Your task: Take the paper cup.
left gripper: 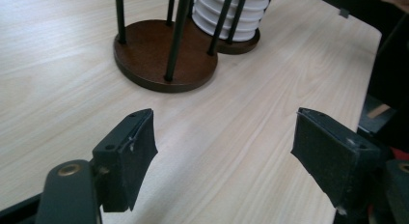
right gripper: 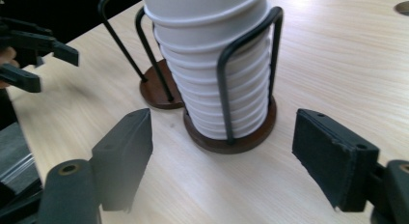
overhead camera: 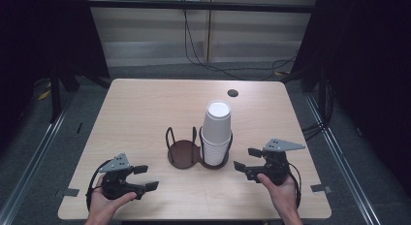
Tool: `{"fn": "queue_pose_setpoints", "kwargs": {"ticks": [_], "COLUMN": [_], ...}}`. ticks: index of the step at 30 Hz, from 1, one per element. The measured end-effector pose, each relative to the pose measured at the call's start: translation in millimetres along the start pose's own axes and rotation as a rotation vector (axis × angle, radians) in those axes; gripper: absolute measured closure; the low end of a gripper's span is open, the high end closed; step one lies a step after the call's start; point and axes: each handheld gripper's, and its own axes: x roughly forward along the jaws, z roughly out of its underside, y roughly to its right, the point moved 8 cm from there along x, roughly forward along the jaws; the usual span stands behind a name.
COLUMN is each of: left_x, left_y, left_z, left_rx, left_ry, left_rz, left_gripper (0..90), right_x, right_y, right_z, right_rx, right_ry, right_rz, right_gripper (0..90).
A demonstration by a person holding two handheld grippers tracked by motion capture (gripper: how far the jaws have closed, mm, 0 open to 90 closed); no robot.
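A tall stack of white paper cups point(overhead camera: 216, 130) stands in the right ring of a two-place holder with dark wire posts and round brown bases point(overhead camera: 183, 154); its left place is empty. My left gripper point(overhead camera: 148, 178) rests near the table's front left, open, with nothing between its jaws. My right gripper point(overhead camera: 245, 158) is open just right of the cups, jaws pointing at them. The left gripper view has its gripper point(left gripper: 222, 151) facing the empty base point(left gripper: 164, 55) and the cups point(left gripper: 231, 16) behind it. In the right gripper view, that gripper point(right gripper: 222, 151) faces the cup stack point(right gripper: 212, 64) close ahead.
A light wooden table point(overhead camera: 145, 104) carries it all, with a round cable hole point(overhead camera: 232, 93) at the back. Tape strips point(overhead camera: 70, 191) point(overhead camera: 321, 188) mark the front corners. Dark floor, metal rails and cables surround the table.
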Motion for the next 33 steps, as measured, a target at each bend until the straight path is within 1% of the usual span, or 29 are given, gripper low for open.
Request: {"fn": "queue_pose_setpoints", "kwargs": {"ticks": [2, 3, 4, 5, 6, 7, 8, 9, 10, 11, 14, 15, 17, 19, 20, 22, 24, 25, 27, 30, 31, 32, 33], "left_x": [0.5, 1.0, 1.0, 1.1, 1.1, 1.3, 1.9, 2.3, 2.7, 4.0, 5.5, 5.8, 5.6, 5.4, 5.4, 5.6, 5.7, 5.3, 5.0, 3.7, 3.6, 4.1, 4.1], "left_y": [-0.2, -0.6, -0.6, -0.6, -0.6, -0.7, -0.4, -1.2, -2.0, -2.1, -2.9, -2.8, -2.6, -2.4, -2.4, -2.1, -2.1, -1.9, -1.3, -1.3, -1.2, -1.2, -1.2], "left_z": [0.1, 0.9, 0.9, 1.0, 0.9, 0.9, 0.7, 1.0, 1.6, 1.7, 2.1, 1.9, 2.1, 2.0, 2.0, 1.8, 2.2, 2.0, 1.4, 1.1, 1.1, 1.4, 1.4], "left_rx": [-0.001, 0.004, 0.004, 0.004, 0.006, 0.006, -0.002, 0.004, 0.008, 0.003, 0.006, 0.004, 0.005, 0.007, 0.007, 0.003, 0.009, 0.015, 0.009, 0.016, 0.015, 0.022, 0.022], "left_ry": [-0.001, -0.01, -0.01, -0.012, -0.011, -0.012, -0.008, -0.01, -0.019, -0.017, -0.025, -0.022, -0.024, -0.024, -0.024, -0.024, -0.028, -0.027, -0.016, -0.015, -0.016, -0.02, -0.02], "left_rz": [0.0, -0.004, -0.004, -0.005, -0.004, -0.003, -0.004, -0.006, -0.006, -0.003, -0.003, -0.009, -0.007, -0.006, -0.006, -0.006, -0.005, -0.001, 0.0, -0.003, -0.003, -0.003, -0.003], "left_gripper": [23.0, 22.7, 22.6, 22.6, 22.6, 22.6, 22.6, 22.4, 22.4, 22.4, 22.4, 22.4, 22.3, 22.4, 22.4, 22.4, 22.4, 22.4, 22.4, 22.7, 22.7, 22.7, 22.7], "right_x": [-1.0, -2.9, -2.9, -4.8, -4.8, -5.4, -5.0, -4.2, -4.2, -4.2, -4.7, -4.4, -3.9, -2.2, -2.0, -1.7, -0.5, 0.3, 1.1, 1.6, 2.4, 4.2, 4.2], "right_y": [-2.1, -5.8, -5.8, -8.5, -8.5, -9.2, -10.1, -10.8, -10.8, -11.7, -12.1, -13.3, -13.5, -16.9, -17.0, -18.4, -20.8, -21.3, -21.2, -22.6, -23.6, -25.2, -25.2], "right_z": [-4.0, -9.2, -9.2, -16.3, -16.3, -19.7, -24.2, -29.3, -29.3, -36.1, -41.5, -48.4, -50.4, -57.7, -60.5, -62.5, -66.1, -70.2, -75.0, -80.1, -82.5, -87.5, -87.5], "right_rx": [-0.005, -0.007, -0.007, -0.017, -0.017, -0.027, -0.028, -0.037, -0.037, -0.041, -0.048, -0.065, -0.07, -0.054, -0.054, -0.063, -0.074, -0.075, -0.08, -0.084, -0.084, -0.096, -0.096], "right_ry": [-0.004, -0.011, -0.011, -0.005, -0.005, -0.005, -0.006, -0.024, -0.024, -0.035, -0.042, -0.051, -0.055, -0.071, -0.064, -0.064, -0.074, -0.07, -0.071, -0.067, -0.073, -0.085, -0.085], "right_rz": [-0.004, -0.029, -0.029, -0.028, -0.028, -0.031, -0.031, -0.037, -0.037, -0.046, -0.043, -0.042, -0.042, -0.092, -0.079, -0.08, -0.092, -0.095, -0.092, -0.105, -0.107, -0.112, -0.112], "right_gripper": [20.1, 18.3, 18.3, 17.5, 17.5, 16.5, 15.0, 17.3, 17.3, 19.5, 19.6, 19.6, 19.6, 20.2, 20.2, 20.2, 20.2, 20.1, 20.1, 20.1, 20.1, 19.6, 19.6]}}
